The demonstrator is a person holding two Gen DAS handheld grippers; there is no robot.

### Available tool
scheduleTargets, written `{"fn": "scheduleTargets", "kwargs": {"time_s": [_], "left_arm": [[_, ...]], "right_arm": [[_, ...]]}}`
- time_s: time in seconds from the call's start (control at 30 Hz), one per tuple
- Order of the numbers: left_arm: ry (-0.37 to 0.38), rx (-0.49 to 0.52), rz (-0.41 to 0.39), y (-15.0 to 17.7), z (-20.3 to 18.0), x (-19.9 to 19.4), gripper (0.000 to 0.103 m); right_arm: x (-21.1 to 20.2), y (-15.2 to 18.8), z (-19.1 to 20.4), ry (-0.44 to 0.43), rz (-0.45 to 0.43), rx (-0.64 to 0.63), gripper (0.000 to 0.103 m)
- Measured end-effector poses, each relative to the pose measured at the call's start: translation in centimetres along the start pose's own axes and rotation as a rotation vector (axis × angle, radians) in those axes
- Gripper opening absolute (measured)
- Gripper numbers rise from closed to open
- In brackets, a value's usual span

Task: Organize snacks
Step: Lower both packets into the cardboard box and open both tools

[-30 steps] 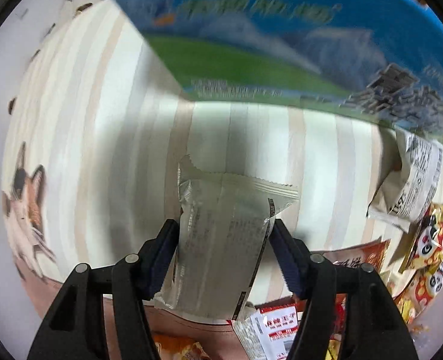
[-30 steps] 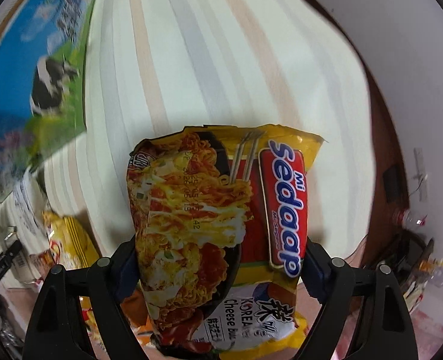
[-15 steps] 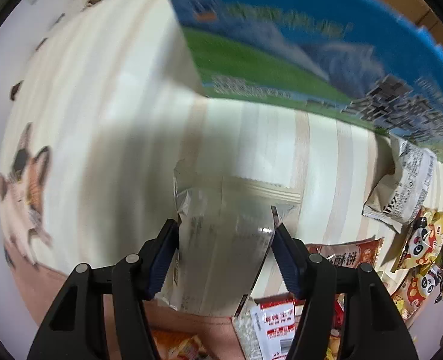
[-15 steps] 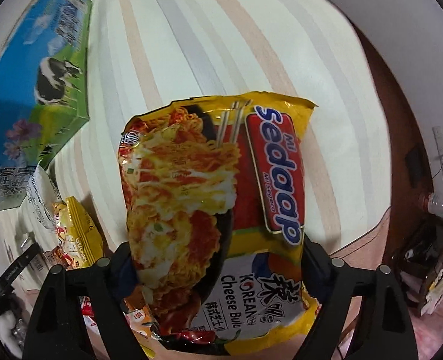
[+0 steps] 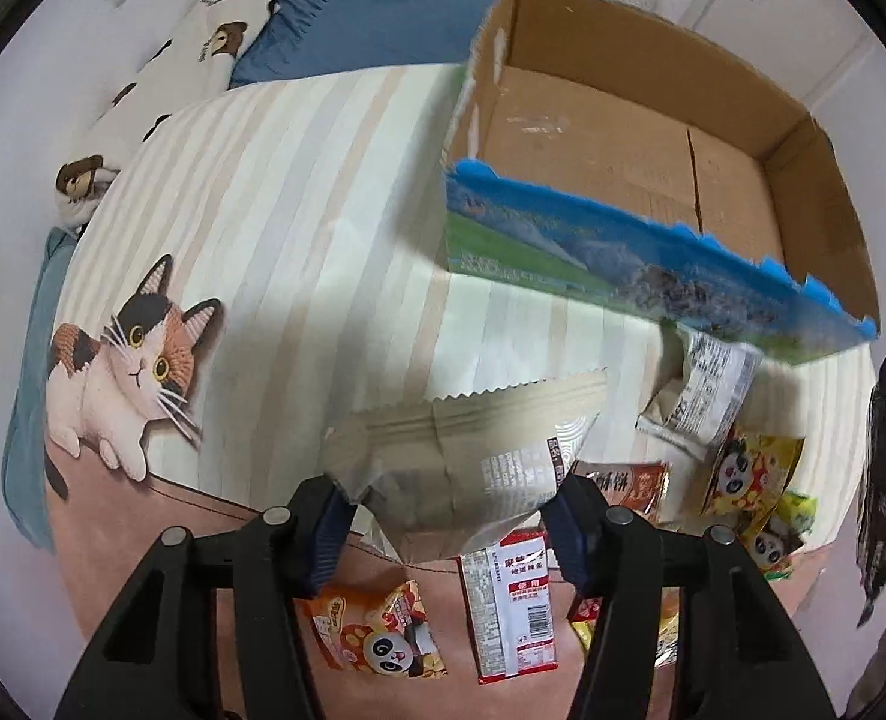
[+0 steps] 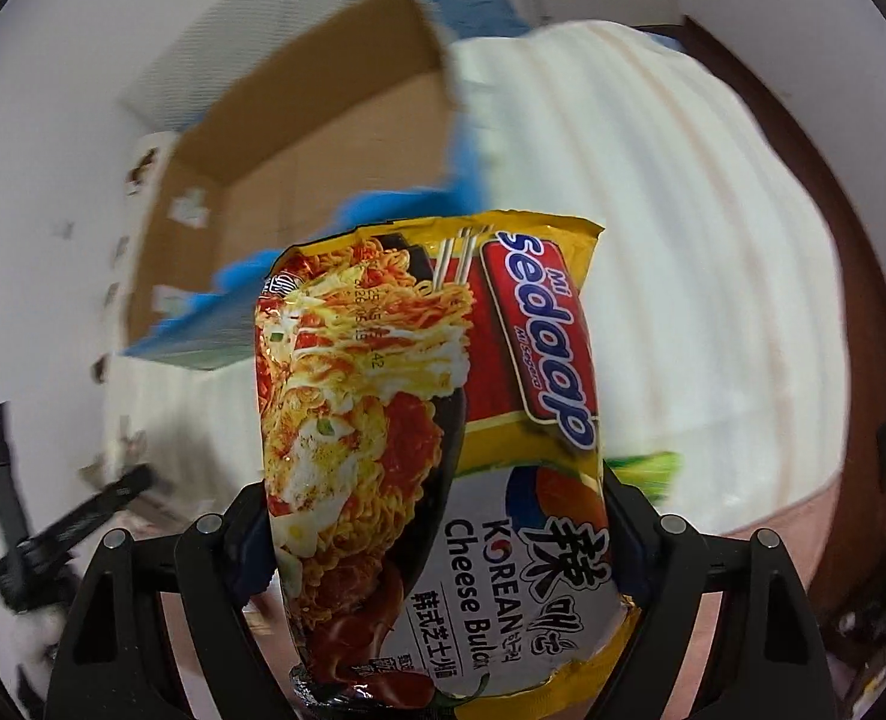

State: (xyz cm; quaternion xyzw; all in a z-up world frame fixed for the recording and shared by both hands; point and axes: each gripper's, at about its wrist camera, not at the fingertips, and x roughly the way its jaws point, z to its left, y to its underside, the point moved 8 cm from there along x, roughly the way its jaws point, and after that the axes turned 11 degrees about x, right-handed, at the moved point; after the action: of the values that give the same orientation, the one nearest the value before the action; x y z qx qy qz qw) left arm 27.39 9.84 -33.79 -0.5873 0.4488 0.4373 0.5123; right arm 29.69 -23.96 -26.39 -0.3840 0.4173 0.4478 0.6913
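Both packets are up off the bed: left gripper [image 5: 448, 510], jaws just squeezed tighter, pinches the beige snack pouch [image 5: 466, 468]; right gripper [image 6: 437, 540] clamps the Sedaap noodle packet [image 6: 431, 438] wide, each aimed at the empty cardboard box [image 5: 640, 138] at upper right.

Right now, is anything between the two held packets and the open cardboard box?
Nothing visible blocks either one. The left gripper holds the beige packet and the right gripper the noodle packet. Only the cardboard box's blue near wall lies ahead, and its inside looks bare.
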Motion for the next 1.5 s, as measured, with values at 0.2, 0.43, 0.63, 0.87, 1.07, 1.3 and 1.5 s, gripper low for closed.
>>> {"fn": "scheduleTargets", "kwargs": {"time_s": [0.2,0.43,0.63,0.87,1.07,1.3,1.5], "left_arm": [[0.105,0.048,-0.11,-4.7,-4.5,-10.5,0.054],[0.204,0.159,-0.116,-15.9,-9.4,-12.0,0.054],[0.251,0.162,0.064,-22.8,-11.1,-3.7,0.054],[0.292,0.153,0.226,-24.8,-12.5,4.0,0.054],[0.258,0.189,0.251,-26.0,-12.9,5.9,0.054],[0.23,0.199,0.251,-27.2,-12.5,6.4,0.056],[0.193,0.221,0.189,-27.9,-11.6,5.2,0.093]], "right_arm": [[-2.7,-1.9,7.5,-0.07,-0.046,-0.085,0.088],[-1.8,-8.7,12.8,0.004,-0.114,-0.175,0.088],[4.8,-14.9,13.1,0.075,-0.054,-0.154,0.088],[12.3,-18.1,11.7,0.141,0.002,-0.142,0.088],[15.6,-19.3,11.4,0.164,0.015,-0.133,0.088],[17.8,-18.7,11.3,0.165,0.03,-0.139,0.092],[17.5,-18.6,12.2,0.201,0.02,-0.188,0.103]]}}
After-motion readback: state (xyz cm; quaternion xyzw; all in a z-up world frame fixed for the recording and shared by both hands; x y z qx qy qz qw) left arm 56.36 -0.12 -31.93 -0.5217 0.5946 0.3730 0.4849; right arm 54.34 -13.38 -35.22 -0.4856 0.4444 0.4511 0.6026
